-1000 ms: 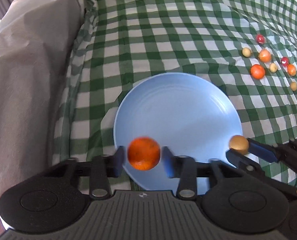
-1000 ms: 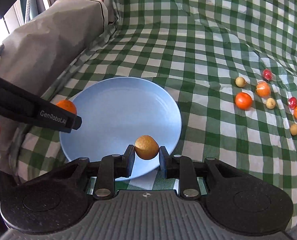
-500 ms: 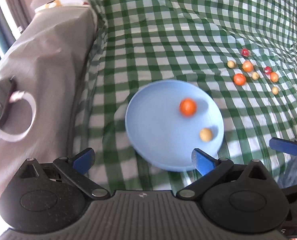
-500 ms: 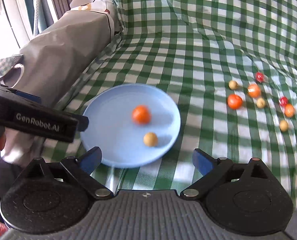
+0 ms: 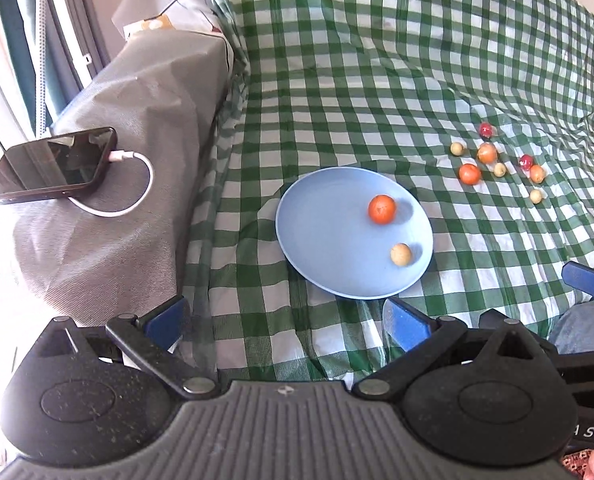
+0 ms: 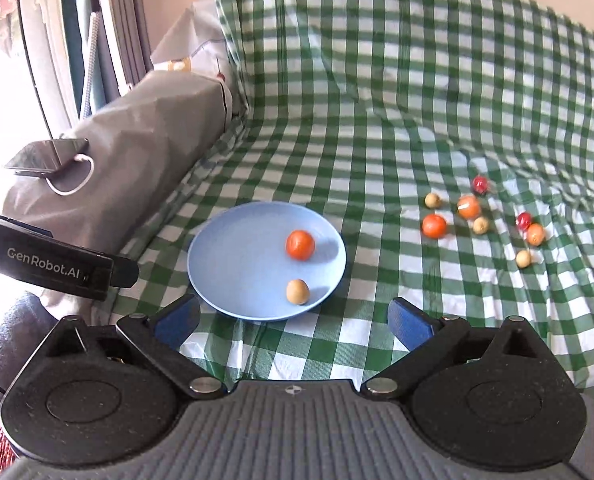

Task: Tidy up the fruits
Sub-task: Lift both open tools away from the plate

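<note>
Orange fruit [image 5: 381,209] [image 6: 300,244]: one, round, resting on the blue plate [image 5: 321,220] [image 6: 233,256], toward its far right.

Tan fruit [image 5: 400,254] [image 6: 297,291]: one, smaller, on the same plate near the front right rim, apart from the orange one.

Blue plate: lies flat on the green-and-white checked cloth [image 5: 357,80] [image 6: 377,100].

Loose fruits [image 5: 497,164] [image 6: 481,220]: a cluster on the cloth well to the right of the plate; three orange, three tan, two small red, none touching the plate.

Left gripper [image 5: 285,318]: jaws spread wide, nothing between them, blue pads on the near side of the plate and clear of it.

Right gripper [image 6: 293,320]: jaws likewise spread wide and holding nothing, near the plate's front edge.

Phone [image 5: 53,164] [image 6: 47,156]: dark screen, on the grey-covered armrest [image 5: 137,128] [image 6: 145,140] left of the cloth, with a white cable [image 5: 137,184] plugged in and looped beside it.
</note>
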The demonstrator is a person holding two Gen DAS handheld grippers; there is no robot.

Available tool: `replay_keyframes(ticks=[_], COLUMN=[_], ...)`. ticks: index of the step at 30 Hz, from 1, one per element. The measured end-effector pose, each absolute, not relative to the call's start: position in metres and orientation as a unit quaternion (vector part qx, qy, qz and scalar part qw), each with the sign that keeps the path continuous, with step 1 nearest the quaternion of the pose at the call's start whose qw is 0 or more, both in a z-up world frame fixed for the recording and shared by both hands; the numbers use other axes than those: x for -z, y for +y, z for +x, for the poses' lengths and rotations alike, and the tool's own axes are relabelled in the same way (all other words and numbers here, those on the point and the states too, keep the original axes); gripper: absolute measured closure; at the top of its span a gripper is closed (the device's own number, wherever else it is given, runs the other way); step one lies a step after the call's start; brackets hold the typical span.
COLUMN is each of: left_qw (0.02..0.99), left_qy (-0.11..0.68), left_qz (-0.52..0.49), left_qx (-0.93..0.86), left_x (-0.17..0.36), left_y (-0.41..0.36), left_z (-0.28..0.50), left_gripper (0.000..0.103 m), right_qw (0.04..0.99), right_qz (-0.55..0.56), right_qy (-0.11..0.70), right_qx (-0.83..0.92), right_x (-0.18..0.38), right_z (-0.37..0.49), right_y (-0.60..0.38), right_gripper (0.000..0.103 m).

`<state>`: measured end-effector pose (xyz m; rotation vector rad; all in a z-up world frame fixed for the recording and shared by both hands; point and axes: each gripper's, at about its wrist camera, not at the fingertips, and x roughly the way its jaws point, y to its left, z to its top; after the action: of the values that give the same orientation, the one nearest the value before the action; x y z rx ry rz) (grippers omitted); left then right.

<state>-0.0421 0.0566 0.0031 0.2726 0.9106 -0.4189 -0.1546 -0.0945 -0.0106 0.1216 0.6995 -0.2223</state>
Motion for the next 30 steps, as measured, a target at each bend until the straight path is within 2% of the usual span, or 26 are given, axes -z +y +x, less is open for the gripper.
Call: replay_keyframes(ticks=[12, 30], left_qw=[0.879, 0.873], left_qy=[0.409, 0.415], left_qz=[0.143, 0.157], left_qx=[0.199, 0.201], left_x=[-0.021, -0.017], left_y=[0.057, 0.053], left_z=[-0.073, -0.073], left_gripper=[0.0, 0.0], right_qw=[0.945, 0.943], right_qz=[0.056, 0.067], right_qy=[0.299, 0.3], right_qx=[0.12, 0.129], right_x=[-0.007, -0.007], right_z=[-0.184, -0.186], right_y=[-0.087, -0.086], right_gripper=[0.001, 0.001])
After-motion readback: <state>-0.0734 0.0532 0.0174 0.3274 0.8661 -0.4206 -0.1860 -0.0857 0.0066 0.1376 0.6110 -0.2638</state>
